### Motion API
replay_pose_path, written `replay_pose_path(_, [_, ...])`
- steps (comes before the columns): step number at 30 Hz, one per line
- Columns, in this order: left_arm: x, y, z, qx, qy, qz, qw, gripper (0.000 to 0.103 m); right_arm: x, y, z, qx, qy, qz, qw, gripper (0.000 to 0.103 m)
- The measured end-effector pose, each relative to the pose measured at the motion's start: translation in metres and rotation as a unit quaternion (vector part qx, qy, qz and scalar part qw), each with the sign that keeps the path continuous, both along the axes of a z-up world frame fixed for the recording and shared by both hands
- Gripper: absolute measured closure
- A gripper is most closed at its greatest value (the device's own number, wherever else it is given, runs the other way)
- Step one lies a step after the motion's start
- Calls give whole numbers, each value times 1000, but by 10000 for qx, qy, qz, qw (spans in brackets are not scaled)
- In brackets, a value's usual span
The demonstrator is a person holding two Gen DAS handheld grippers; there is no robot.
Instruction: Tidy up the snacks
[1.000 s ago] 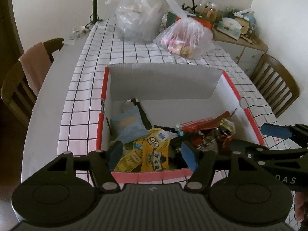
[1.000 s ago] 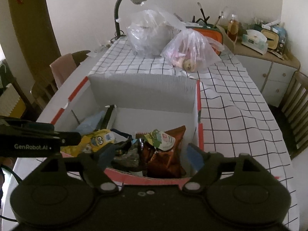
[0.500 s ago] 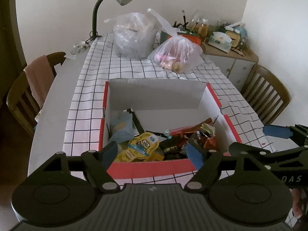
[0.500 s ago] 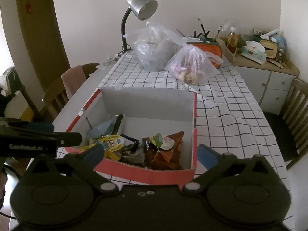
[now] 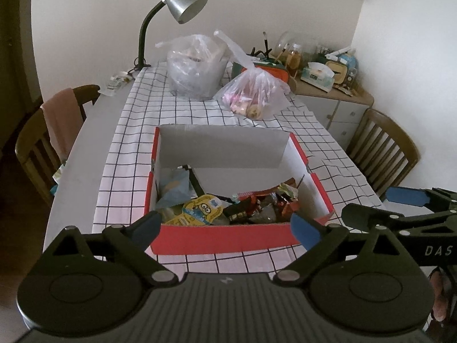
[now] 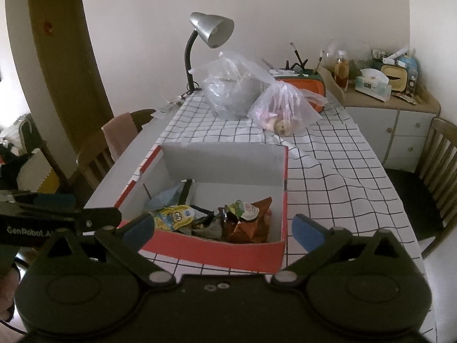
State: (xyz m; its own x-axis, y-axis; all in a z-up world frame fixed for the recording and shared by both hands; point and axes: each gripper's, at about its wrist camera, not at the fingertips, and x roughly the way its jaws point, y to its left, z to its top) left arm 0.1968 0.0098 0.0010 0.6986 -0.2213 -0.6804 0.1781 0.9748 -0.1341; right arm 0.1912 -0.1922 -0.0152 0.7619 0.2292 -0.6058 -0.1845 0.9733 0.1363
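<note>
Cardboard box [image 5: 222, 240], crinkly foil snack packets [image 5: 257, 208], gridded tablecloth [image 5: 160, 120]

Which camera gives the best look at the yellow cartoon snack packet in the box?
The left wrist view: the yellow packet lies near centre there, its printed face mostly visible. In the right wrist view the packet sits left of centre, partly behind a tong finger.

lamp [image 5: 182, 3]: silver shade, far table edge | clear plastic bag [image 5: 194, 68]: upright on checked tablecloth [image 5: 134, 148] | pink-tinted bag [image 5: 254, 94]: just beside it | chair [image 5: 31, 145]: pink cloth [image 5: 61, 117] draped | sideboard [image 6: 391, 120]: cluttered, tissue box [image 6: 372, 84] on top
</note>
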Motion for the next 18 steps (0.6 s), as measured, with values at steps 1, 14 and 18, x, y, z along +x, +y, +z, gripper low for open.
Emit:
replay_pose_path(1, [-1, -1, 0, 6, -3, 0, 10000, 5, -2, 0, 0, 13, -1, 6, 10000, 0])
replay_pose_path(14, [-32, -12, 7, 131, -150, 27, 9998, 5, -23, -6, 4, 124, 0, 84, 9999, 0])
replay_pose_path(18, [-37, -12, 6, 121, -125, 87, 9998, 5, -28, -8, 3, 147, 22, 99, 9998, 0])
